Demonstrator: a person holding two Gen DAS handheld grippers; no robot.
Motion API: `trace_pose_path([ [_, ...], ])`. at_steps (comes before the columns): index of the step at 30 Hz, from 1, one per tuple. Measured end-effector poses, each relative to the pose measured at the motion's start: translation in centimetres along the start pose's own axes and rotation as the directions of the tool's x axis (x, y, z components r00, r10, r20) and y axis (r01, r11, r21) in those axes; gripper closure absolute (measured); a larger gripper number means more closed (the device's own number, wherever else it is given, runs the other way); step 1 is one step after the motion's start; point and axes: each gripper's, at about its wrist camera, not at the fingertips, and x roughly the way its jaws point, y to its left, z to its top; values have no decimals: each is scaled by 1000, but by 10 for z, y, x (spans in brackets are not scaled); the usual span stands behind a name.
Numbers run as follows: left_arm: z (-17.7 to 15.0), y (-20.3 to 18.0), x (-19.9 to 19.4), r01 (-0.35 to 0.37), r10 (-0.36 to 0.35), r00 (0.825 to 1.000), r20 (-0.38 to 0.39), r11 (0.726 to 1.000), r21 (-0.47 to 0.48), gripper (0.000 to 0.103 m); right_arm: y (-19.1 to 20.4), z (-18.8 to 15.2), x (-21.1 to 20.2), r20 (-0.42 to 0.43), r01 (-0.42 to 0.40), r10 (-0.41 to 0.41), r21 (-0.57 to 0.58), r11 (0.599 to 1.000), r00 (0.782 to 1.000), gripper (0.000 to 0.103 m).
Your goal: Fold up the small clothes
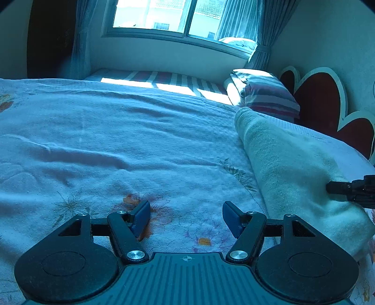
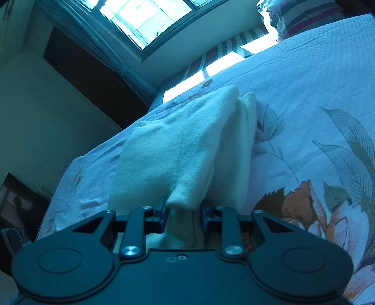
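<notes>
Now my left claw (image 1: 186, 217) hangs released over the floral bedspread (image 1: 117, 140), grasping nothing. Just to its right, the cream cloth (image 1: 293, 164) lies folded on the bed. Further right, my right claw (image 2: 184, 214) is clenched on a corner of that cloth (image 2: 187, 150).

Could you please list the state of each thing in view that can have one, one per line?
Left gripper: open, empty, above the bedspread.
Right gripper: jaws around the cloth's near end; grip unclear.
White cloth: folded in layers, lying on the bedspread.
Floral bedspread: spread out, slightly wrinkled.
Curtain: drawn aside.
</notes>
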Motion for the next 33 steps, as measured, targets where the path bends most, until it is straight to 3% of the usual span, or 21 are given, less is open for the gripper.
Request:
trace_pose_path([
  [3, 3, 1, 1, -17, 17, 1000, 8, 1000, -4, 36, 4, 1, -2, -6, 22, -22, -36, 999, 1000, 90],
  [12, 7, 6, -2, -96, 95, 995, 29, 995, 24, 35, 20, 10, -33, 49, -3, 7, -94, 996, 999, 92],
  [13, 7, 5, -1, -113, 112, 993, 28, 993, 39, 19, 18, 9, -34, 48, 17, -12, -102, 995, 999, 92],
  [15, 5, 1, -3, -152, 149, 988, 44, 986, 73, 3, 7, 5, -21, -7, 79, -81, -100, 992, 997, 92],
  [27, 0, -8, -5, -171, 170, 985, 20, 979, 107, 1, -11, 2, -17, -10, 35, -35, -23, 999, 999, 88],
  [33, -4, -6, -6, -176, 176, 984, 10, 980, 95, 0, 3, 4, -20, 1, 49, -49, -83, 995, 999, 91],
])
